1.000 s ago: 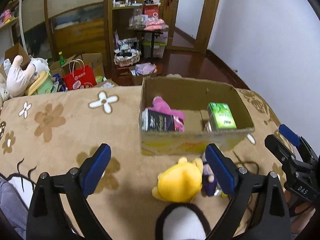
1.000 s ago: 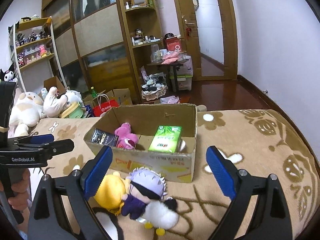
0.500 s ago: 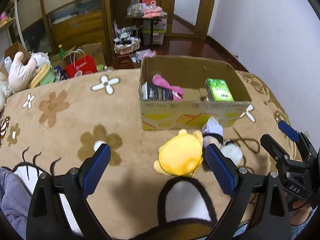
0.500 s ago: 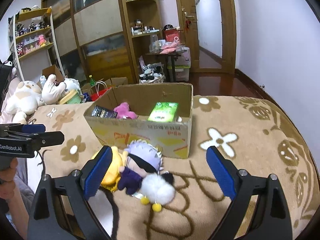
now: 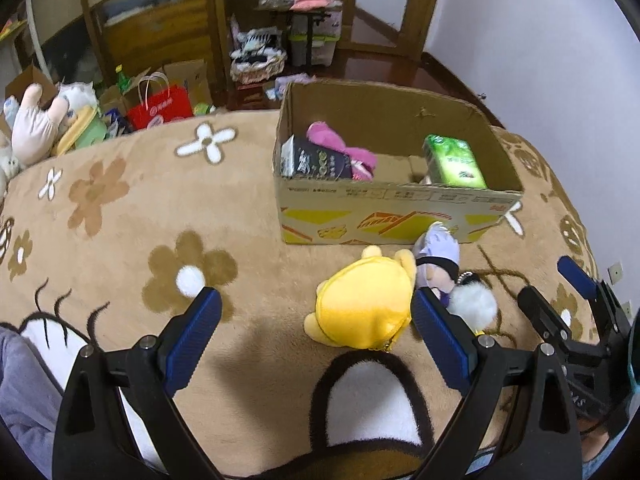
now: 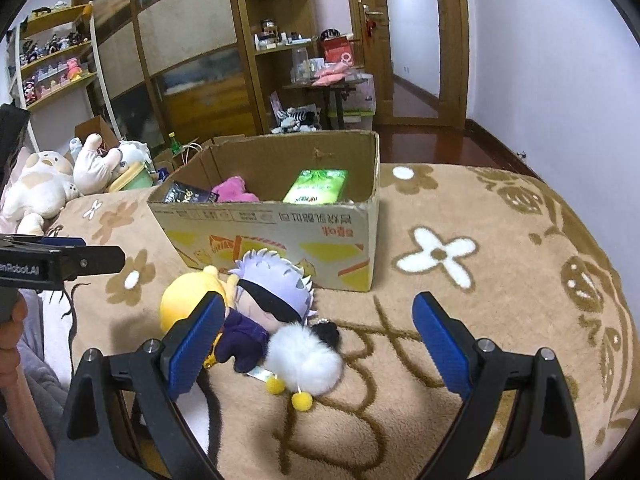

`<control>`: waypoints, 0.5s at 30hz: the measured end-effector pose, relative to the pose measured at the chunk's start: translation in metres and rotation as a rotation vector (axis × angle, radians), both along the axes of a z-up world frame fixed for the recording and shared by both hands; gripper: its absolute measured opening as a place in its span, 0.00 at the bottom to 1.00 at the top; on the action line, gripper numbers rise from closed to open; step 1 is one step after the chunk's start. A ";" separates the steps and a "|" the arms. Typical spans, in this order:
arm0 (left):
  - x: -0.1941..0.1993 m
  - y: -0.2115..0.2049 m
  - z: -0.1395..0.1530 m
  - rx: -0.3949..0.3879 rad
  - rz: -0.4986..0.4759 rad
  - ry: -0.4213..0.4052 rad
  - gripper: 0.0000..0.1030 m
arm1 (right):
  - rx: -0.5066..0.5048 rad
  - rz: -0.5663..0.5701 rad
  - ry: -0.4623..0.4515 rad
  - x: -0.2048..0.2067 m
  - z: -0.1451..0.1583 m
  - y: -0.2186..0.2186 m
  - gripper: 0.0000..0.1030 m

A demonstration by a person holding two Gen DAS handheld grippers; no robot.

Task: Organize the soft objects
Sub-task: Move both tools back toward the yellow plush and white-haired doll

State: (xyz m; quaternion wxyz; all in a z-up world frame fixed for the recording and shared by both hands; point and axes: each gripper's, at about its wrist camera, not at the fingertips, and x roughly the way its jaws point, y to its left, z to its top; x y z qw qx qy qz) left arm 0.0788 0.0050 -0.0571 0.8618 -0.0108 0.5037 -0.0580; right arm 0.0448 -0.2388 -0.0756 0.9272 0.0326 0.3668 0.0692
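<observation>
A yellow plush (image 5: 366, 306) (image 6: 188, 294), a purple-haired doll (image 5: 436, 256) (image 6: 272, 296) and a white pom-pom (image 5: 474, 306) (image 6: 306, 364) lie together on the brown flowered blanket, in front of an open cardboard box (image 5: 384, 208) (image 6: 280, 228). The box holds a pink plush (image 5: 344, 148) (image 6: 234, 190), a black packet (image 5: 316, 160) and a green packet (image 5: 454, 160) (image 6: 316, 186). My left gripper (image 5: 316, 340) is open and empty above the yellow plush. My right gripper (image 6: 316, 344) is open and empty over the pom-pom.
Large plush toys (image 6: 48, 184) lie at the blanket's far left edge. Beyond the bed are a red bag (image 5: 160, 106), boxes, shelves and a doorway. The right gripper (image 5: 588, 320) shows at the right of the left wrist view.
Both grippers have risen and pulled back from the box, so the toys and box sit farther ahead. Nothing was taken hold of.
</observation>
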 end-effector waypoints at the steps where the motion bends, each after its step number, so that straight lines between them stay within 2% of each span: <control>1: 0.002 0.000 -0.004 -0.008 0.004 0.015 0.92 | -0.001 0.000 0.006 0.001 -0.002 0.000 0.96; 6: 0.011 -0.005 -0.017 -0.004 0.005 0.045 0.92 | -0.010 0.004 0.033 0.007 -0.011 0.002 0.96; 15: 0.025 -0.010 -0.030 -0.041 0.027 0.082 0.92 | -0.028 0.000 0.097 0.015 -0.031 0.004 0.96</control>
